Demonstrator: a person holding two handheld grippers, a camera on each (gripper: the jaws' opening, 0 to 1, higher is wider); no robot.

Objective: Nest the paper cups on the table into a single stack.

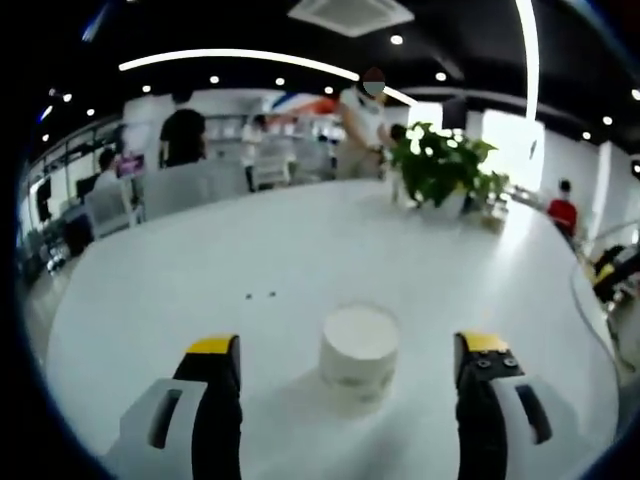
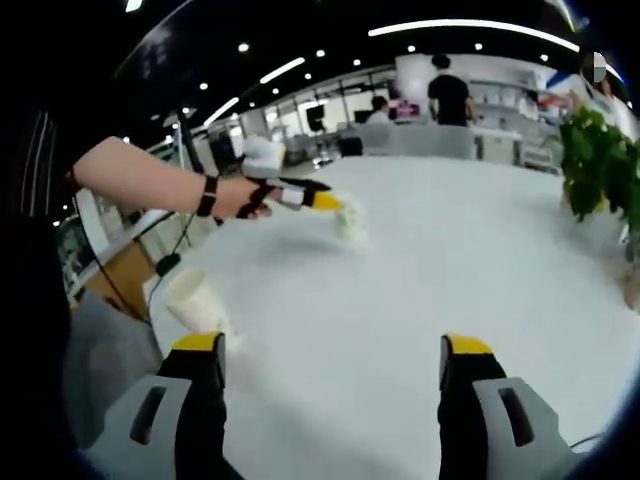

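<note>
Left claw (image 1: 350,365) spread wide in the left gripper view, jaws yellow-tipped and apart, gripping nothing. One white paper cup (image 1: 359,347) upright on the white bench (image 1: 200,270) between those jaws, nearer the left jaw's side of the gap than dead centre, touching neither jaw as far as can be told. Seen again from the side in the right gripper view: the same left claw (image 2: 335,205) reaching in from the left, held by a hand (image 2: 240,197) with a dark wrist strap, its yellow tip right at that paper cup (image 2: 350,220); blurred there, so contact cannot be told.

Right claw (image 2: 332,360) likewise wide open, two yellow-tipped jaws rising from the bottom, nothing between them but bare bench (image 2: 420,270). Second paper cup (image 2: 196,300) near the bench's left edge, tilted, just above and beside the right claw's left jaw, outside the gap. Two cups counted in all, well apart from each other, not nested.

Beyond: one potted plant (image 1: 440,165) at the far side of the bench, green leaves over a white pot; two tiny dark specks (image 1: 261,296) on the bench top ahead of the left claw; several people (image 1: 183,135) standing in the background among desks.
</note>
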